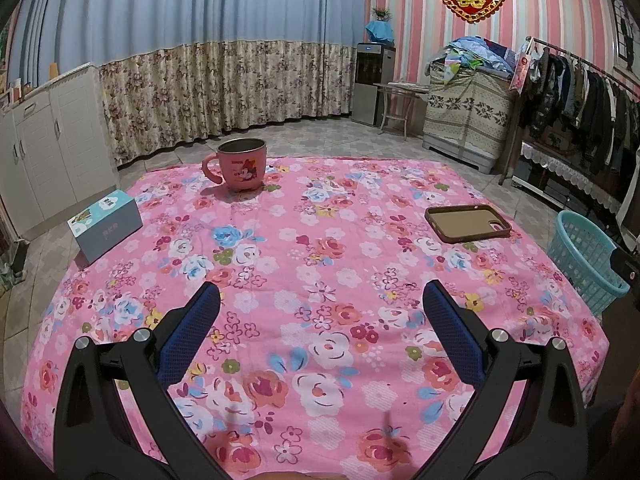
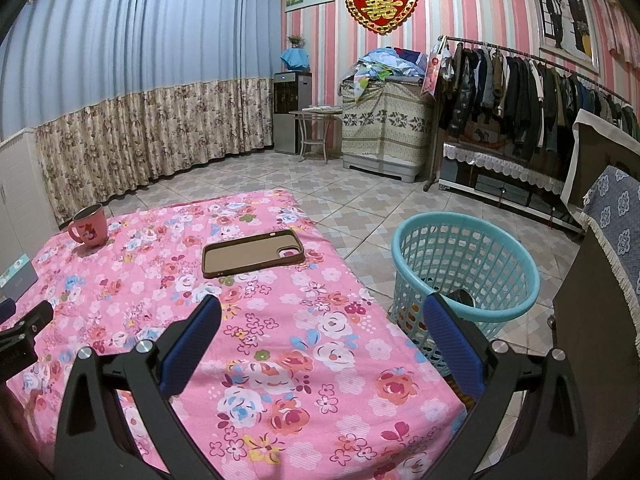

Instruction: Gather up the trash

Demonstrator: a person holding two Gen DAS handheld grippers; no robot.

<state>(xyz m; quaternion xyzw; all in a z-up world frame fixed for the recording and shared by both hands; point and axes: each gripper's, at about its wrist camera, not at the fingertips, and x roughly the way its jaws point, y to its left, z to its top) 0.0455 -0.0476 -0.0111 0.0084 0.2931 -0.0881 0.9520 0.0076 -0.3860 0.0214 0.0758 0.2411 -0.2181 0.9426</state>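
Observation:
A teal plastic waste basket [image 2: 466,272] stands on the floor by the table's right edge, with some items inside; it also shows in the left wrist view [image 1: 584,256]. My left gripper [image 1: 320,300] is open and empty above the pink flowered tablecloth [image 1: 320,240]. My right gripper [image 2: 320,312] is open and empty over the table's right front part [image 2: 280,360], its right finger in front of the basket. No loose trash shows on the table.
A pink mug [image 1: 240,164] stands at the far left, a blue tissue box [image 1: 106,224] at the left edge, a brown phone case [image 1: 468,222] at the right. A cabinet, curtains and a clothes rack [image 2: 540,92] surround the tiled floor.

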